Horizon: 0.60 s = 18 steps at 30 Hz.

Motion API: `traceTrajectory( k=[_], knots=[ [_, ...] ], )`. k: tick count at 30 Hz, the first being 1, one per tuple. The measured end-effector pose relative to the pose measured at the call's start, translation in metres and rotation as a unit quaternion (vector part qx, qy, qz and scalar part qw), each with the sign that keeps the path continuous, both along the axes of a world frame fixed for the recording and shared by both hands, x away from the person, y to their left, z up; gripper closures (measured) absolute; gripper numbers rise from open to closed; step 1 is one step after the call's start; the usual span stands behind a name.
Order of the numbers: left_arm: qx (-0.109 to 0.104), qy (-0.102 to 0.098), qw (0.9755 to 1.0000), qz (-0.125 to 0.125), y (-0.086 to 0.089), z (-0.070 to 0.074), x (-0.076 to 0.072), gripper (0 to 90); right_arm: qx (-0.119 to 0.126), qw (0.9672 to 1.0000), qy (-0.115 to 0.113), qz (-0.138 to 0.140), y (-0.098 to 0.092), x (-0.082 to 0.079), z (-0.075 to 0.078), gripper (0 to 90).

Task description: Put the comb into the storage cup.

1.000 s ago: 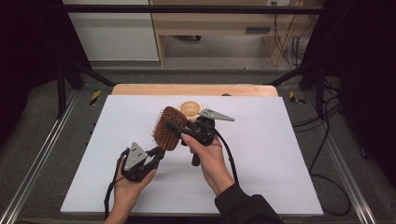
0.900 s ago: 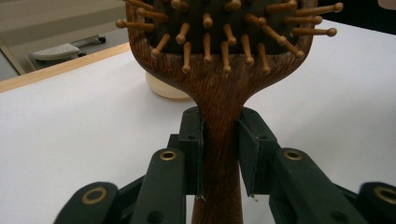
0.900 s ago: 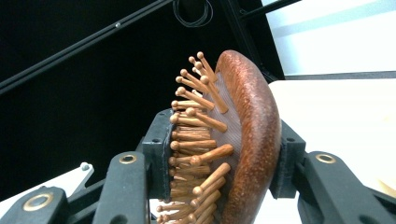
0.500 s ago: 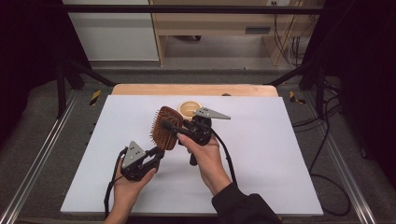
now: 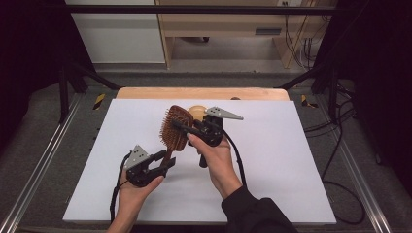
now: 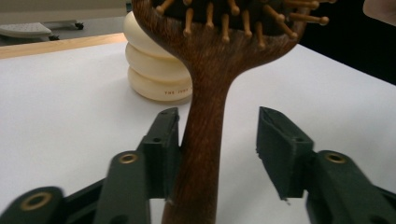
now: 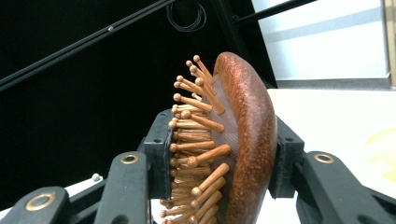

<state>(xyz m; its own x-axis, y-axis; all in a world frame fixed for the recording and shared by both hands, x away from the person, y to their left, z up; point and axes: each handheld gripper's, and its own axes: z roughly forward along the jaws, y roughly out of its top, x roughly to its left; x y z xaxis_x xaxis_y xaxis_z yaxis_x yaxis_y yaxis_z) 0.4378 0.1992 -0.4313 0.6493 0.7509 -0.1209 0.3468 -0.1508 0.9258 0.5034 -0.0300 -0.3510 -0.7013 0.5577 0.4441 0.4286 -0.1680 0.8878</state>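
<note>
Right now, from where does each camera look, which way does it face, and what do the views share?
High view: above the person's side, facing forward and down on the table; both hands, left gripper and right gripper show.
Left gripper view: rides the left gripper, looking along its open fingers at the brush handle between them and a cream ridged object.
Right gripper view: rides the right gripper, looking along its fingers, shut on the brush head.
All three share the brush.

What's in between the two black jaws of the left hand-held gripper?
The hairbrush handle, touching one jaw with a gap to the other, in the left gripper view.
</note>
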Motion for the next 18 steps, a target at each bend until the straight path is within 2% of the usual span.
traceTrajectory(
  k=[8,12,14,18],
  knots=[
    [-0.027,-0.024,0.9991,0.022,0.01,0.006,0.0,32.0,-0.002,0.9998,-0.007,-0.018,-0.009,0.006,0.008,52.9],
    [-0.015,-0.036,0.9986,0.037,0.017,0.006,0.0,22.5,-0.004,0.9996,-0.009,-0.026,-0.013,0.011,0.011,52.8],
    [-0.021,-0.035,0.9983,0.042,0.02,0.006,0.0,21.0,-0.003,0.9995,-0.009,-0.029,-0.015,0.013,0.012,52.8],
    [-0.01,-0.05,0.9973,0.053,0.025,0.008,-0.003,10.3,-0.008,0.9994,-0.01,-0.033,-0.017,0.017,0.013,52.7]
  ],
)
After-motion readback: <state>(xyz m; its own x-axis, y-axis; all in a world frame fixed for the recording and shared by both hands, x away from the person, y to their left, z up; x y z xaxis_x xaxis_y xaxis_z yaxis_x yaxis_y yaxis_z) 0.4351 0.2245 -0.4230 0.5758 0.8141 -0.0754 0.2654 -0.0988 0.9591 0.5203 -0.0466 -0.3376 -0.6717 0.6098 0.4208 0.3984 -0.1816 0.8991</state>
